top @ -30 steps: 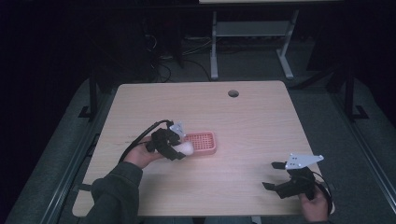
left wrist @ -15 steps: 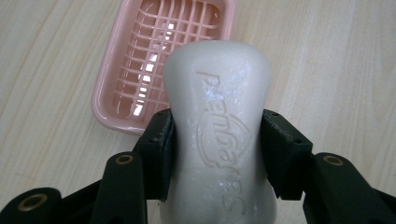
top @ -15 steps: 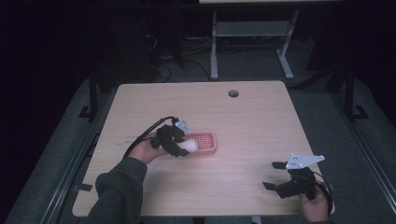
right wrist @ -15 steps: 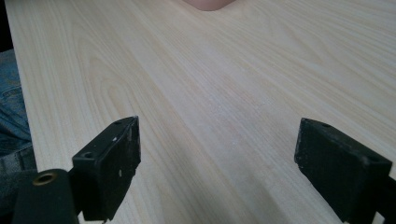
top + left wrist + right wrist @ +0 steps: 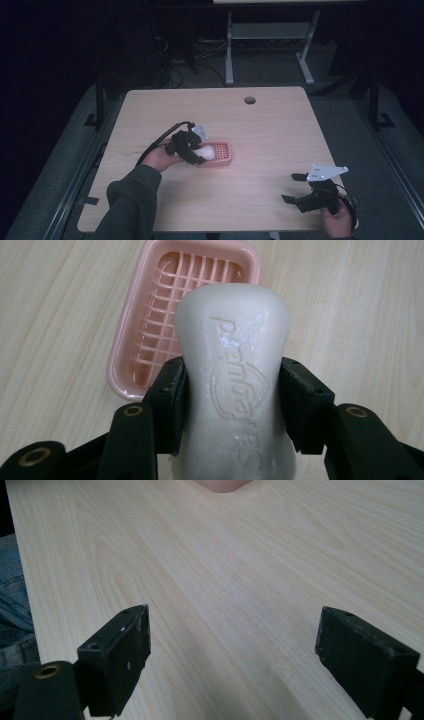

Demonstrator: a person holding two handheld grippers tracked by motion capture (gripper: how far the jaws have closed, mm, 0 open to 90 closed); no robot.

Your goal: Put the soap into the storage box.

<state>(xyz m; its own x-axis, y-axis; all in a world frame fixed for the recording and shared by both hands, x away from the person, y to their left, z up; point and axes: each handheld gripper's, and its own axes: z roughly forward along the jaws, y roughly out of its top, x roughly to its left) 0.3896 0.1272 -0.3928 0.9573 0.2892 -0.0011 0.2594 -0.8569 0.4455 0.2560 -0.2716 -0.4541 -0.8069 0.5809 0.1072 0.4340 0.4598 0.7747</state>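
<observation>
A white bar of soap (image 5: pixel 235 375) with raised lettering is clamped between the black jaws of my left gripper (image 5: pixel 198 153), which is shut on it. The bar hangs just above the near end of a pink slatted soap dish (image 5: pixel 150 335), seen in the high view as the soap dish (image 5: pixel 223 154) at the table's middle left. My right gripper (image 5: pixel 299 188) rests low near the table's front right, its jaws wide open with bare wood between them (image 5: pixel 232 645). A corner of the pink soap dish (image 5: pixel 220 485) peeks in at the top of the right gripper view.
The light wooden table (image 5: pixel 280 130) has a round cable hole (image 5: pixel 249 100) near its far edge. A white-legged frame (image 5: pixel 265 45) stands on the dark floor beyond. A blue-jeaned leg (image 5: pixel 12 595) lies past the table's edge.
My left gripper has carried the soap a little to the right, over the near end of the pink dish. The right gripper has stayed put.
</observation>
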